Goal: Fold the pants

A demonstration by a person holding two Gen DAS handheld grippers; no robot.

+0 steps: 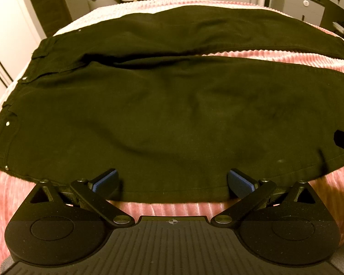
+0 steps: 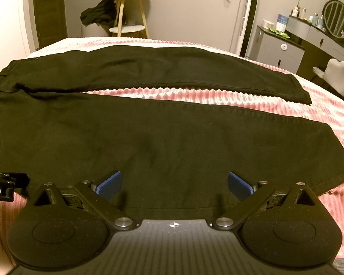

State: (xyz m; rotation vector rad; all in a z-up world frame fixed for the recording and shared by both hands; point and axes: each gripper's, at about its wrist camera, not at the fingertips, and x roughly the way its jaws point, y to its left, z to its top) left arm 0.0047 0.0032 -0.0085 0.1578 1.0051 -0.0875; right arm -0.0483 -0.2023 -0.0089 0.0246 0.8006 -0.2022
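The left hand-held gripper [image 1: 172,181] is held low at the near hem-side edge of the pants [image 1: 162,114], its fingers spread wide, blue ribbed pads [image 1: 105,180] on either side of the cloth edge and holding nothing. The right hand-held gripper [image 2: 173,182] sits in the same pose farther along that near edge, jaws wide apart and empty. The pants are black, of a matte woven cloth with small metal rivets near the waist, and lie flat and unfolded on the bed [image 2: 217,96], legs parted in a narrow V. The bedcover is pink and white, in ribbed plush. At the left edge of the right wrist view, the other gripper's body bears the letters "ot.AI".
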